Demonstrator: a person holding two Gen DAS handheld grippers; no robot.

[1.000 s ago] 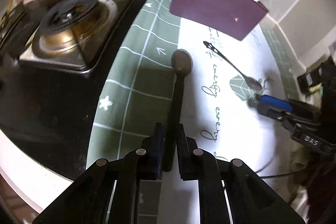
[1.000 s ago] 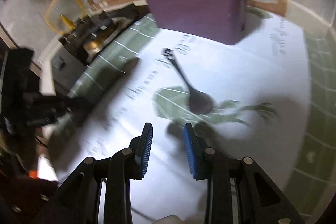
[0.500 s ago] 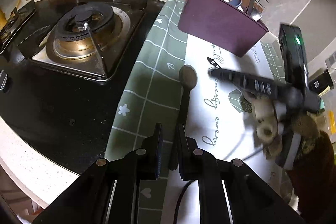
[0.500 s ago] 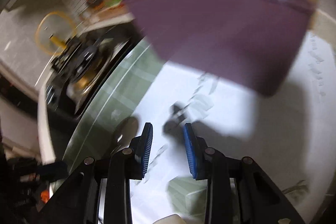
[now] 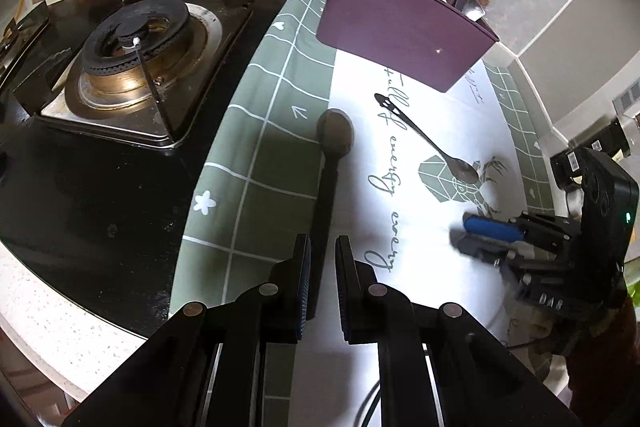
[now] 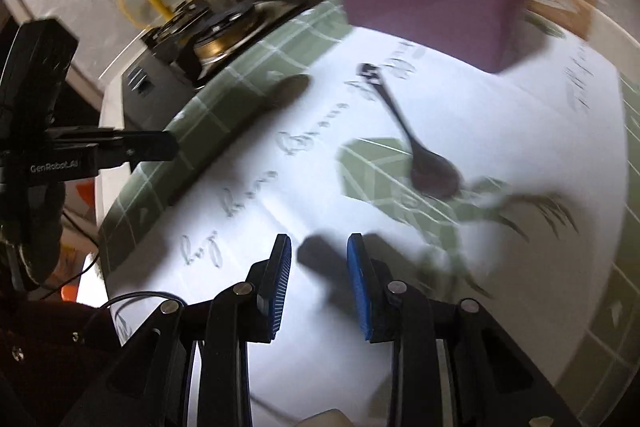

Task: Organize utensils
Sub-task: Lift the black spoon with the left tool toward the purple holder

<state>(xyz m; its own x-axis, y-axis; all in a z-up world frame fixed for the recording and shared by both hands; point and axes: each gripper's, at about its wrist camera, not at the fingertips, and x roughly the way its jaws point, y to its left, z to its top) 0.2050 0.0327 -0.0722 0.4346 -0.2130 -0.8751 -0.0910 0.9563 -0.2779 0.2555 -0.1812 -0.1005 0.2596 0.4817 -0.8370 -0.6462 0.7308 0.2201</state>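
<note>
Left wrist view: your left gripper [image 5: 322,279] has its ribbed pads narrowed onto the dark, straight handle of a matte oval-bowled spoon [image 5: 335,131], its bowl over the green grid cloth [image 5: 256,155]. A slim glossy metal spoon [image 5: 430,143] lies flat on the white printed panel, near the smooth purple utensil holder [image 5: 404,39]. Round gas burner [image 5: 140,39] sits left.

Right wrist view: your right gripper [image 6: 318,277] is parted, empty, blue ridged pads above the cloth; the metal spoon [image 6: 416,143] lies ahead, blurred.
</note>
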